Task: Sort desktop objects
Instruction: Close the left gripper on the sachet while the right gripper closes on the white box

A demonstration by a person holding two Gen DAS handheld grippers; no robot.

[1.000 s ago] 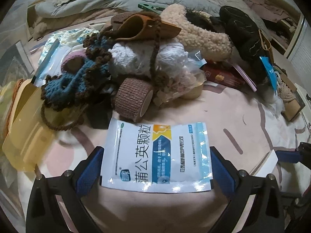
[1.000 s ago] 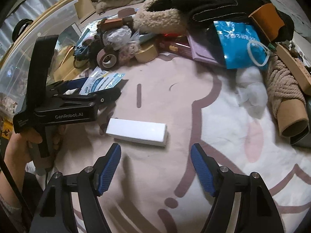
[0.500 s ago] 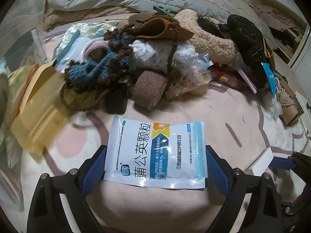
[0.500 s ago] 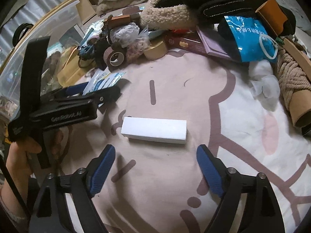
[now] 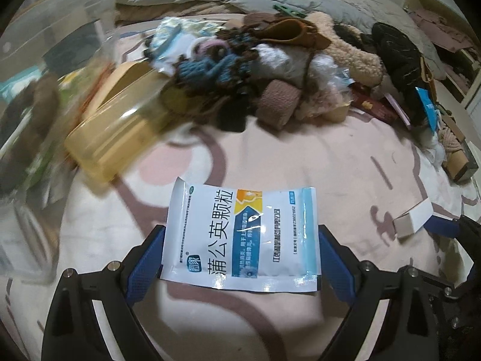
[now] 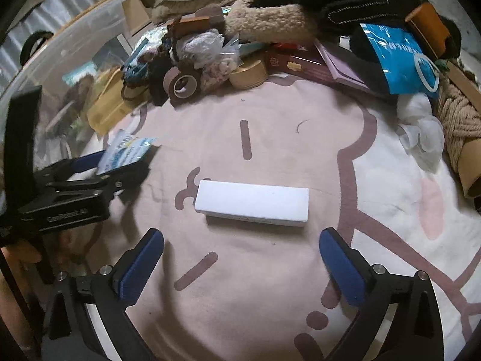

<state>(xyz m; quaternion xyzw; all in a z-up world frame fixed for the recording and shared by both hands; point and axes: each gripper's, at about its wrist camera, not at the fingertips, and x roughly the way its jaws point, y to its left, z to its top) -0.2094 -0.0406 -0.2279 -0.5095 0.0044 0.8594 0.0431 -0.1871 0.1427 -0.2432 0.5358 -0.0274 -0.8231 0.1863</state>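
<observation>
Sachet [image 5: 242, 237] sat pinched by its side edges between our left gripper [image 5: 240, 257]'s blue pads, held flat and lifted off the pink blanket [image 5: 315, 156], so we judged the carry step to be in hand: one item already picked, on its way toward the clear bin [image 6: 75, 60] at the left edge. Our right gripper [image 6: 240, 266] hung just short of the white box [image 6: 252, 200], its jaws opening wide and nothing between them; the box lay flat on the blanket, apart from both pads. Behind it the heap of yarn, tape roll [image 6: 182, 85] and fleecy slipper [image 6: 267, 22] waited unsorted. Next, we reckoned, the left hand needed to bring the sachet over the bin and let go, while the right needed to come down with one pad past each end of the box, or turn to span its narrow width, before squeezing.
</observation>
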